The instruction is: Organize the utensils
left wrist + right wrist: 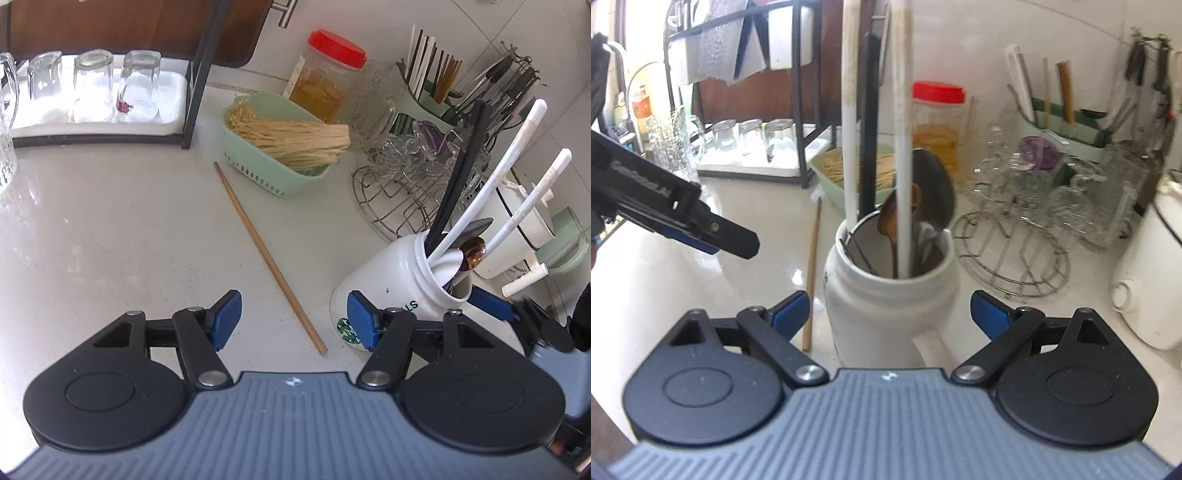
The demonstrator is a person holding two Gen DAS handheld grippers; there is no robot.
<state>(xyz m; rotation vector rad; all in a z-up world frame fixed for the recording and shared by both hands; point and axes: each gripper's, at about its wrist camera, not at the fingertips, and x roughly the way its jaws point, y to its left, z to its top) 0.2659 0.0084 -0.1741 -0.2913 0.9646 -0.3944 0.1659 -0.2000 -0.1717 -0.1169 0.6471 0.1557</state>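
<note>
- Left gripper (295, 321): jaws wide, nothing between the pads, hovering over the pale counter (110, 240).
- One wooden chopstick (267, 254) flat on the counter, its near end between the left gripper's blue pads, not touched.
- Right gripper (890, 314): jaws wide on both sides of the white jar (890, 295), pads apart from it.
- Jar upright, holding white chopsticks (849, 110), black chopsticks (868, 129) and spoons (934, 184).
</note>
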